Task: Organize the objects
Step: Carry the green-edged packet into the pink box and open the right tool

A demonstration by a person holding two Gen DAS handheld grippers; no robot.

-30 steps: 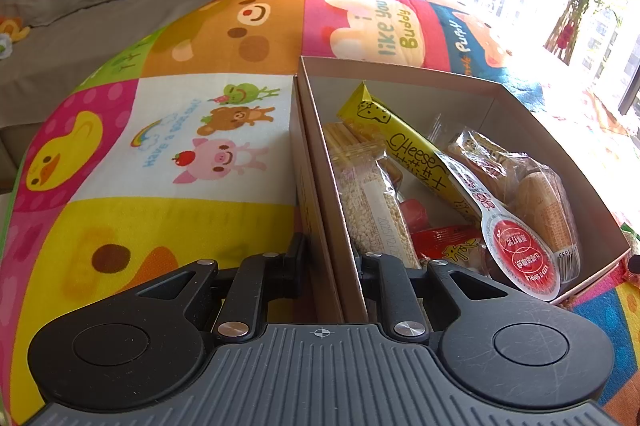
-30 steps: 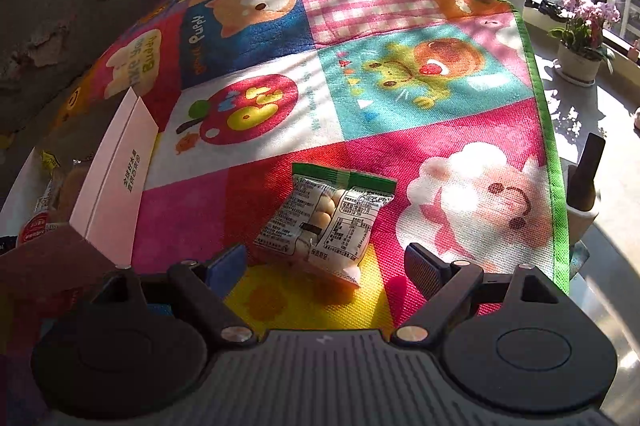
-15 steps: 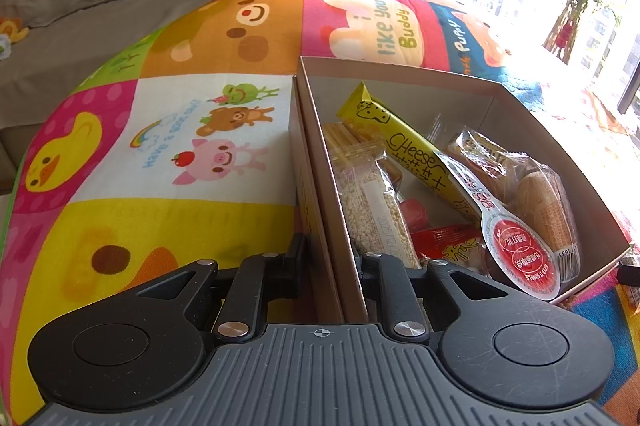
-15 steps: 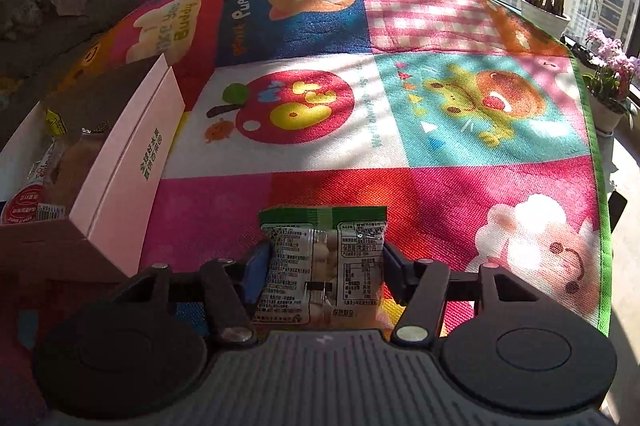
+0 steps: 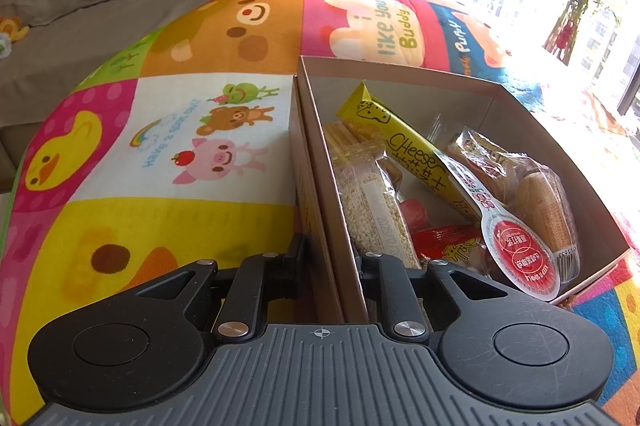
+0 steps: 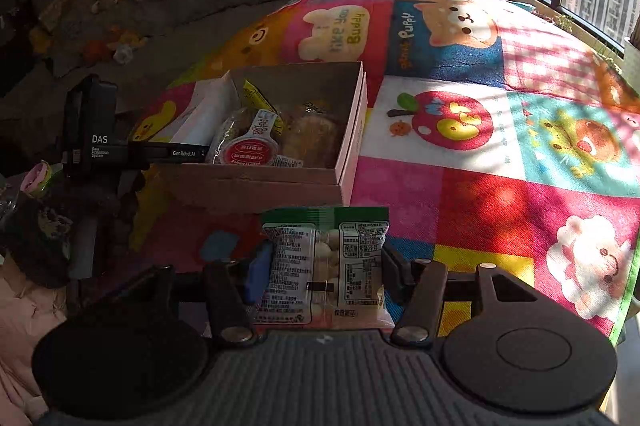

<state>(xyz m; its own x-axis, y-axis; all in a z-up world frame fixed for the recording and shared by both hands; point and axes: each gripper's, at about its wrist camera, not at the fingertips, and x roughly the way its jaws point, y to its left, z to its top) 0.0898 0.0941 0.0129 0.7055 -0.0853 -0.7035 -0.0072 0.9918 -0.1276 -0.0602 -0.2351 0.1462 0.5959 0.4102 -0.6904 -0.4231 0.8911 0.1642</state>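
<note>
My right tongs (image 6: 322,266) are clamped on the light, crinkly snack packet (image 6: 324,266) by its side edges, lifted just short of the cardboard box (image 6: 256,181), whose stiff wall (image 5: 324,193) my left tongs (image 5: 332,258) pinch, so I squeeze gently.

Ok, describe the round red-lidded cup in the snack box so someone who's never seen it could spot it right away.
Find the open cardboard box on the colourful cartoon play mat. Look in its near corner, below the yellow Cheese stick pack. The red-lidded cup lies there against wrapped pastries; it is the only round item, with a red foil lid and a white pull tab.
</note>
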